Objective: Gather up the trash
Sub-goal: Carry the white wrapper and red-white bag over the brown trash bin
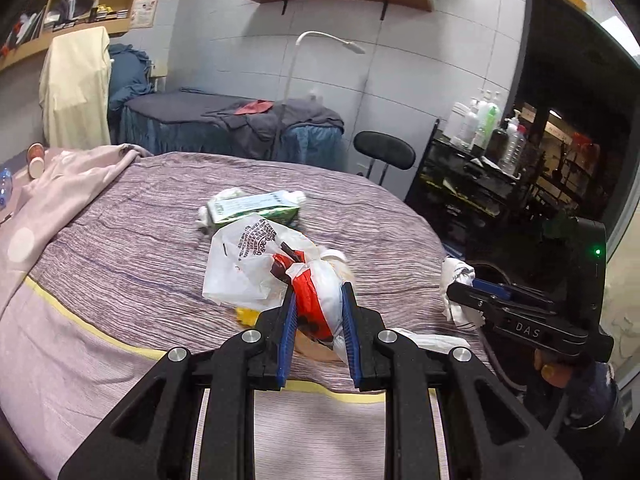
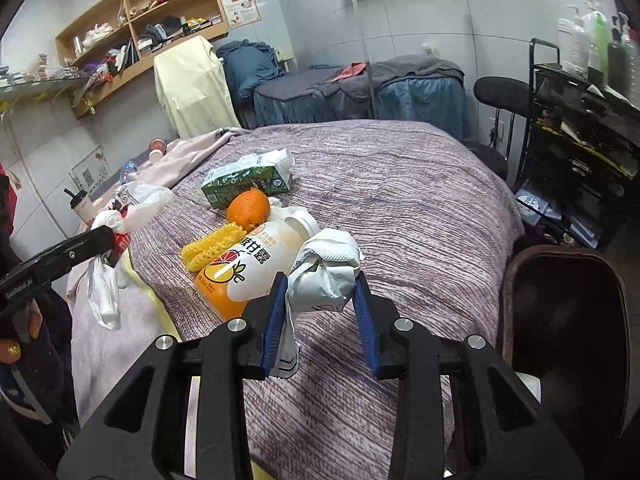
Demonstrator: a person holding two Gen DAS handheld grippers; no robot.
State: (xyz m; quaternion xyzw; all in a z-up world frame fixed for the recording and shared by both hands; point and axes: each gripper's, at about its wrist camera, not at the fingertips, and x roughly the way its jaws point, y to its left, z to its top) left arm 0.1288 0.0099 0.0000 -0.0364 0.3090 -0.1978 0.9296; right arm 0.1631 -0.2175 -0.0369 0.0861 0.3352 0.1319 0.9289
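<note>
Your left gripper pinches the knotted white-and-red plastic bag, lifted off the purple striped bed cover. Your right gripper's fingers clamp the crumpled white paper wrapper, likely for the dark brown bin just beside the bed. The orange-and-white drink bottle, orange fruit and green carton lie uncollected.

Glossy thin plastic bag, crumpled matt paper wrapper, ribbed woven cloth bedspread.
</note>
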